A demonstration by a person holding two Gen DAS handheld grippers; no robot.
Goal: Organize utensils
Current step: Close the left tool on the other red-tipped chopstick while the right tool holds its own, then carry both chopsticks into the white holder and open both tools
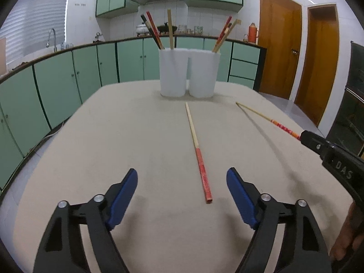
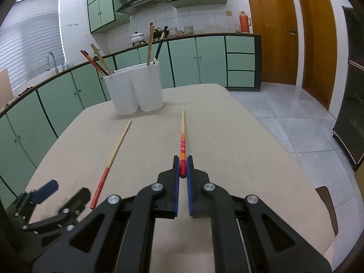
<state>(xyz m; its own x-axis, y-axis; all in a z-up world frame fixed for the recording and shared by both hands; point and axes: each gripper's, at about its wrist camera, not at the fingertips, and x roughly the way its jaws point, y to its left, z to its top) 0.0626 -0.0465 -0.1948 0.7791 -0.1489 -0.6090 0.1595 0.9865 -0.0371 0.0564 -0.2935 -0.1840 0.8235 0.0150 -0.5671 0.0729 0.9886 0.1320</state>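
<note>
The right gripper (image 2: 183,167) is closed tight on the red, painted end of a flower-patterned chopstick (image 2: 182,134), whose pale tip points toward the white double-cup holder (image 2: 136,88); whether that tip rests on the counter (image 2: 238,147) or hangs just above it I cannot tell. The left gripper (image 1: 182,195) hovers wide open and empty, just short of a second red-handled chopstick (image 1: 198,152) lying flat on the counter between it and the holder. Several chopsticks already lean in both cups. These sticks look light, stiff and thin, likely to pivot or slip if pinched off-centre. The thicker painted end seems the sounder place to take hold, leaving the tip free to drop into a cup.
</note>
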